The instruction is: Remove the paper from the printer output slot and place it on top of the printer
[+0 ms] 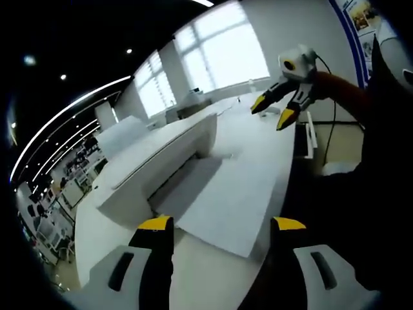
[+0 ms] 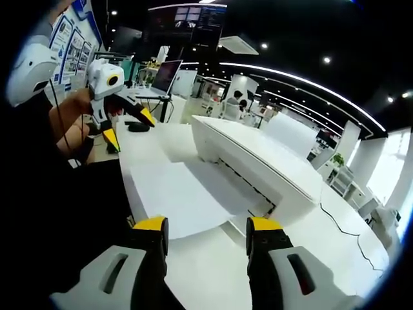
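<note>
White paper (image 1: 226,194) is still lying out of the printer (image 1: 161,161) output slot onto the table (image 2: 213,271), so nothing is done yet: grab, lift and place on the printer top are all left. Left gripper (image 1: 219,229) and right gripper (image 2: 206,232) both hang released, jaws apart and empty, just short of the sheet's near edge. No containers in sight besides the slot, holding that one sheet.

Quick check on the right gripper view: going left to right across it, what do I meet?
The left claw, open, at upper left → the paper lying out of the output slot → the white printer → the black cable on the table at right.
</note>
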Available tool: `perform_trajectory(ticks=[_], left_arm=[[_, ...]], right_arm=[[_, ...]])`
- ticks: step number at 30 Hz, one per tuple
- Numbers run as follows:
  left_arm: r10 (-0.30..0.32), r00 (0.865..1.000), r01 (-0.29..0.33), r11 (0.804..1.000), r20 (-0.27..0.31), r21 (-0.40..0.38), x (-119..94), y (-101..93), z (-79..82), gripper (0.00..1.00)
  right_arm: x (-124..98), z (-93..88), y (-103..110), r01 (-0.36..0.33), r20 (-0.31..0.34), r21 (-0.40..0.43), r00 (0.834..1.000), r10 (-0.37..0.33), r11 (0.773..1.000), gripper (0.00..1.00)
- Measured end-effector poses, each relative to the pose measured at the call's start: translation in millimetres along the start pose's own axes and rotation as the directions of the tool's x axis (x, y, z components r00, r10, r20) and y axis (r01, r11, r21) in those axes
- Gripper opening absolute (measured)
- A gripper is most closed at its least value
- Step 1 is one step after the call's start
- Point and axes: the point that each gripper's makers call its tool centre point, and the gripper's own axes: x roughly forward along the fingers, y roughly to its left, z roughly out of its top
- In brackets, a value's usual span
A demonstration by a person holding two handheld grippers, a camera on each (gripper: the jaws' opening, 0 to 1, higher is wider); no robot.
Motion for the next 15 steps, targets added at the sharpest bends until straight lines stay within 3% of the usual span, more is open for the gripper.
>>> perform_trajectory(ticks=[15], left_arm=[[-0.015,1.0,0.015,1.0,0.012,0.005,11.5,-10.7,0.4,0.65]], right_arm=[[7.0,11.0,-3.9,-0.004,0.023,0.004,1.0,0.004,1.0,0.44]])
